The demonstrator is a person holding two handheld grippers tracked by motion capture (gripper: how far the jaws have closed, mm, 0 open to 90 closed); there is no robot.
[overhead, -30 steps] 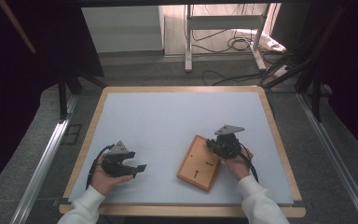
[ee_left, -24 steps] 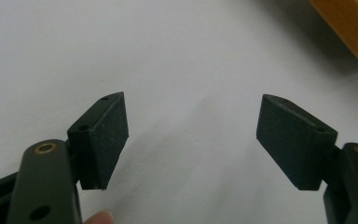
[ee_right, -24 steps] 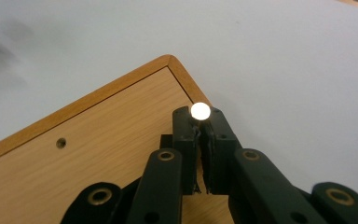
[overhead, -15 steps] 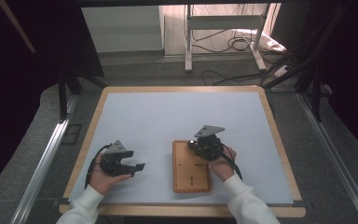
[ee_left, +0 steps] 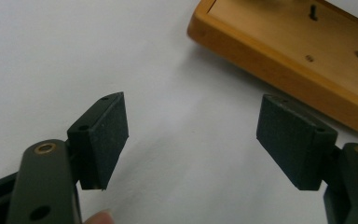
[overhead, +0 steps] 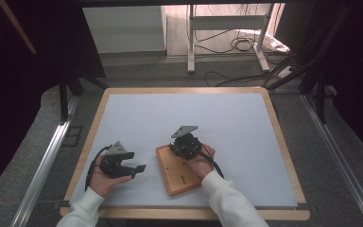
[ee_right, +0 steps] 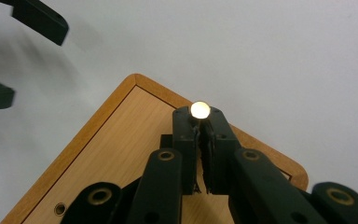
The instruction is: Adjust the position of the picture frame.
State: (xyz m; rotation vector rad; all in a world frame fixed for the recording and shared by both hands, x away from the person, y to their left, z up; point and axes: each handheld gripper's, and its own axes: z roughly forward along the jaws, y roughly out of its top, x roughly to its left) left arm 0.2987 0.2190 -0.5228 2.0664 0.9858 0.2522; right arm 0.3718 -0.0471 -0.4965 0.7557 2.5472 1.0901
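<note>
Here, nearest the lower edge of the high view, two white sleeves are coming in, each hand carrying a gripper over the pale surface (overhead: 246,127). The left gripper (overhead: 133,169) is sitting at lower left of centre, just beside the wooden board (overhead: 177,177) but apart from it, and its fingers (ee_left: 106,135) are standing spread wide with nothing between them, probably waiting to take or steady the board's near edge. The board itself is lying flat, slightly turned, in the lower middle of that frame, with the right gripper (overhead: 185,145) poised over its upper corner. The right gripper view is explaining why: there the right gripper's fingers (ee_right: 186,140) are pressed together, pinching a small round metal knob (ee_right: 200,110) that is gleaming at their tips, most likely a pin or peg belonging to the board, though whether it is being lifted out or set in cannot be told. From above that knob is too small to make out. The left gripper view is adding the board's thick rounded rim and a small hole and slots in its recessed face at the upper right of the frame. Farther off, beyond the surface's wooden border, cables (overhead: 236,45) are lying on the floor around a white stand (overhead: 191,38) at the top of the high view.
</note>
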